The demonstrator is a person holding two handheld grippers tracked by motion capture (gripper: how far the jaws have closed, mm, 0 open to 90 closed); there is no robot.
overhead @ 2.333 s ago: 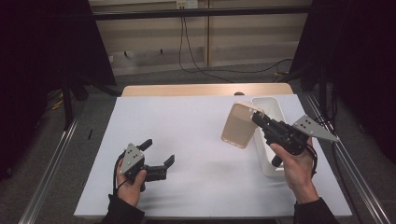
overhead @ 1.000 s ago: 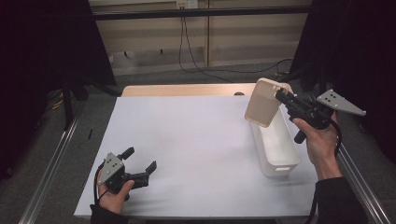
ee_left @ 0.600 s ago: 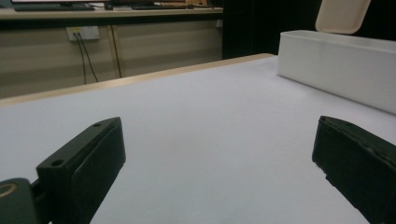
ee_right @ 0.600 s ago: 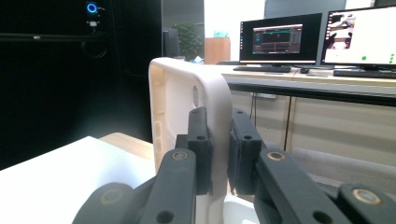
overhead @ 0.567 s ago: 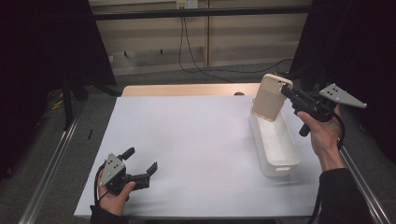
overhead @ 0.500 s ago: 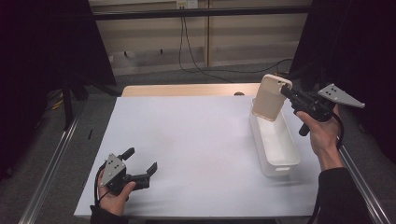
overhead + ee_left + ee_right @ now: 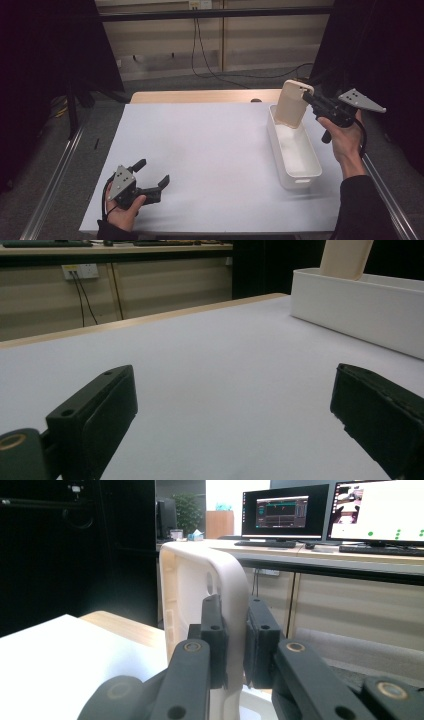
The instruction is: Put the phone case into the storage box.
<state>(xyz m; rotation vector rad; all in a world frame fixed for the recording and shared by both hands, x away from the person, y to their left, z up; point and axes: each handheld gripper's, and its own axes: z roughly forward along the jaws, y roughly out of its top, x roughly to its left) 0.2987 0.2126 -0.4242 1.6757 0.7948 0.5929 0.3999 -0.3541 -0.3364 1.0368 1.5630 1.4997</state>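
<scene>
The right claw [image 7: 306, 96] is clamped on the rim of a beige lid [image 7: 291, 104], one jaw on each side of the thin wall, as the right gripper view shows close up [image 7: 235, 645]. The lid [image 7: 207, 610] hangs from the claw nearly upright, its hollow side facing away from the hand, and most of it lies below and ahead of the claw's tips. Right under the lid sits a white bin [image 7: 296, 155], long and narrow, standing on the surface [image 7: 200, 150]; the lid's lower edge is at the bin's far end, at or just inside its rim, though whether the two touch cannot be told. The bin runs from under the claw back toward the person, beside the right hand [image 7: 345, 140].

The left claw [image 7: 152, 175] is open and holds nothing. It rests low over the surface at the near left corner, well apart from the bin and the lid. In the left gripper view its jaws stand wide with bare surface [image 7: 200, 380] between them; ahead and to the claw's right are the bin's wall [image 7: 360, 305] and, above its rim, the lid's lower part [image 7: 346, 259].
</scene>
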